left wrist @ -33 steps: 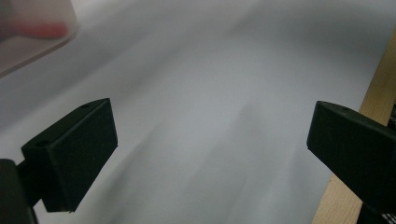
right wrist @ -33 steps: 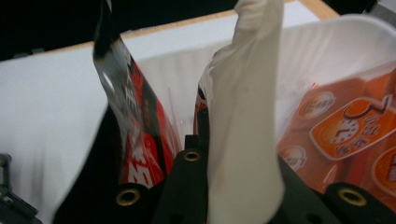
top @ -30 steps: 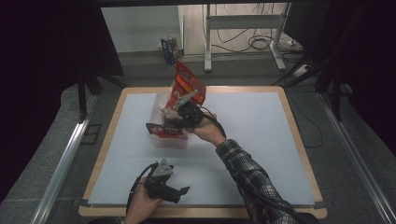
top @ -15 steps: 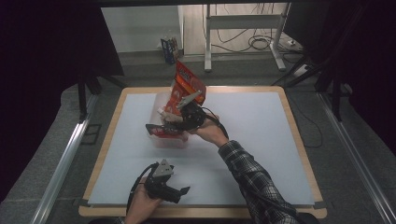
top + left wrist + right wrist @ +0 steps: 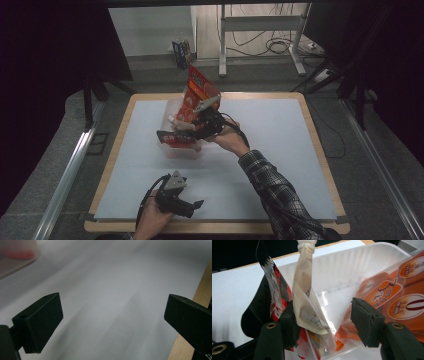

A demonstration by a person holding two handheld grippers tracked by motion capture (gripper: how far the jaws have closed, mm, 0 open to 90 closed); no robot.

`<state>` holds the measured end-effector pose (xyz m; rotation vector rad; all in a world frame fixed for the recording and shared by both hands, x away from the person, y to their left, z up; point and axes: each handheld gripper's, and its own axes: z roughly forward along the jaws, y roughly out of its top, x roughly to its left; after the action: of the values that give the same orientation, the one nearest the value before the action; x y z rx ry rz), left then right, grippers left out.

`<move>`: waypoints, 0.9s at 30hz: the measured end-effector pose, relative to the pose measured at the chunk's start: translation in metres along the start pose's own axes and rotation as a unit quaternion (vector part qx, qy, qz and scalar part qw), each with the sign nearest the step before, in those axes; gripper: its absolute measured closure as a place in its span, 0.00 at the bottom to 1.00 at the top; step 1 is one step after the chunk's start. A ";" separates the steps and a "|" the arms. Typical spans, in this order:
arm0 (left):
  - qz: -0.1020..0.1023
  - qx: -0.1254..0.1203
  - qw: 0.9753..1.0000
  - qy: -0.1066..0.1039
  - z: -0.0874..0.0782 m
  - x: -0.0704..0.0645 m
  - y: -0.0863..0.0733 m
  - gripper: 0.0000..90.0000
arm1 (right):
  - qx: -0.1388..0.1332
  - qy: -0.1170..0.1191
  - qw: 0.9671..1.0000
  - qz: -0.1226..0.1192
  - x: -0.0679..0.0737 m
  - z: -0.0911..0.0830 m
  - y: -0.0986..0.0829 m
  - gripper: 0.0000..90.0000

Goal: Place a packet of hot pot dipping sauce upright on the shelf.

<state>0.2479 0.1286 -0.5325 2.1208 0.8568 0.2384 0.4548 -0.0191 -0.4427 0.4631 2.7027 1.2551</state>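
Observation:
A clear plastic tub (image 5: 170, 150) stands on the white table top, left of the middle. In it, an orange snack bag (image 5: 199, 90) stands tall, beside a red and black packet (image 5: 170, 137) and a cream pouch (image 5: 181, 121). My right gripper (image 5: 192, 127) reaches into the tub from the right. In the right gripper view it (image 5: 327, 320) is open, the cream pouch (image 5: 307, 302) leaning on one jaw, the red and black packet (image 5: 273, 305) behind it and the orange bag (image 5: 392, 297) beyond the other jaw. My left gripper (image 5: 194, 206) is open near the front edge.
The white mat (image 5: 285, 150) has a wooden border (image 5: 320, 145). In the left gripper view the open jaws (image 5: 112, 315) hang over bare mat, with the wooden edge (image 5: 200, 290) on the right and a blurred tub corner (image 5: 15, 255) at upper left.
Almost nothing has moved: the right gripper stays at the tub among the packets, and the left gripper stays near the front edge.

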 end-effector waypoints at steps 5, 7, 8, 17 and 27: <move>0.001 0.001 1.000 0.000 0.000 0.000 0.000 0.02 | -0.001 -0.003 1.000 0.002 0.000 -0.002 0.000 0.43; 0.001 0.000 1.000 0.000 0.000 0.000 0.000 0.02 | -0.002 -0.005 1.000 0.004 0.000 -0.004 0.001 0.41; 0.000 0.000 1.000 0.000 0.000 0.000 0.000 0.02 | -0.002 -0.006 1.000 0.004 0.000 -0.004 0.001 0.40; -0.003 -0.002 1.000 0.000 0.000 0.001 0.000 0.02 | -0.001 -0.006 1.000 0.010 -0.001 -0.008 0.000 0.34; -0.004 -0.002 1.000 0.001 0.000 0.001 0.000 0.02 | -0.002 -0.008 1.000 0.012 -0.001 -0.015 -0.001 0.30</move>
<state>0.2487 0.1297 -0.5325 2.1134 0.8648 0.2395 0.4524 -0.0307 -0.4334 0.5039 2.6895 1.2561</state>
